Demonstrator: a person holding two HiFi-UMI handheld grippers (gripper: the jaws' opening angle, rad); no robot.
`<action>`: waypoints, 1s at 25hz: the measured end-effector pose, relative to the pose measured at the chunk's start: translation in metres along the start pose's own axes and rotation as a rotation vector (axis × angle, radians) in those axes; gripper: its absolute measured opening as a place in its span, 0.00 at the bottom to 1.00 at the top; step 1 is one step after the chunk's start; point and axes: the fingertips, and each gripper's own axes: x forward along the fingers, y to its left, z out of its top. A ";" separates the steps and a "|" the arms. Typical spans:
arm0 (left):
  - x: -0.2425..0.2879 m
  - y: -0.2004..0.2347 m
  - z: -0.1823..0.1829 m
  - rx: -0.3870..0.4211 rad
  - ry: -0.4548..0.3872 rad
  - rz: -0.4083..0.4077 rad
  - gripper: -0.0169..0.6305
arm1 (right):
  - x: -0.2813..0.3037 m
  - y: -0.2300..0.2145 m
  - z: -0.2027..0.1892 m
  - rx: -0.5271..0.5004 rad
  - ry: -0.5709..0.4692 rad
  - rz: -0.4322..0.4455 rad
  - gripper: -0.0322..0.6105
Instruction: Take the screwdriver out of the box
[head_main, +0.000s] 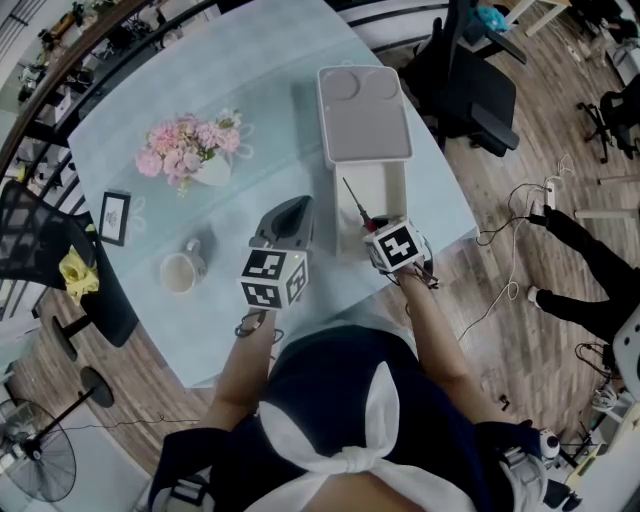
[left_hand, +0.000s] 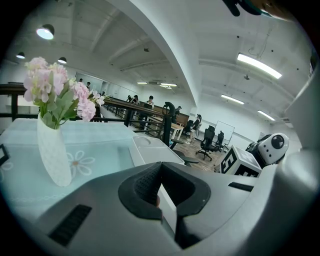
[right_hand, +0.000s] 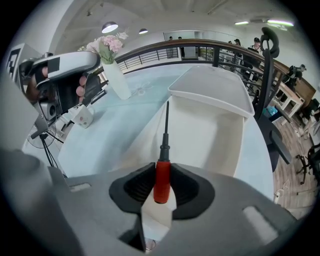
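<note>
Right gripper view shows the screwdriver (right_hand: 161, 175) with its red handle clamped between the jaws of the right tool (right_hand: 161, 189). Its thin dark shaft points away over the inside of the open white box (right_hand: 210, 132). In the head view the screwdriver (head_main: 356, 200) lies slanted over the near, open half of the box (head_main: 397, 185), by its left wall, with the right tool (head_main: 374, 226) at the box's near end; whether the tip touches the box floor I cannot tell. The lid (head_main: 362, 112) lies flat on the far side, joined to the open half. The left tool (head_main: 297, 207) sits just left of the box, and in the left gripper view its jaws meet at the tips with nothing gripped. The desk (head_main: 150, 140) is pale blue-green with a faint flower print. It carries a white vase of pink flowers (head_main: 190, 150), a mug (head_main: 182, 270) and a small framed card (head_main: 114, 216), all well left of the box. Around it are a wood floor (head_main: 520, 150) with loose cables (head_main: 510, 250), a dark office chair (head_main: 470, 80) beyond the far corner, a black mesh chair (head_main: 30, 230) on the left and a standing fan (head_main: 40, 455). Long ceiling lights (left_hand: 259, 66) hang over an open office with a railing.
</note>
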 end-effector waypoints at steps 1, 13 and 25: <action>0.000 0.000 0.000 -0.001 0.000 0.000 0.05 | -0.001 0.000 0.001 0.000 -0.004 0.001 0.20; -0.004 -0.001 -0.003 -0.003 0.005 0.005 0.05 | -0.020 0.003 0.015 -0.008 -0.059 0.008 0.20; -0.008 -0.013 0.000 0.013 -0.006 -0.002 0.05 | -0.050 0.008 0.031 -0.032 -0.145 0.001 0.20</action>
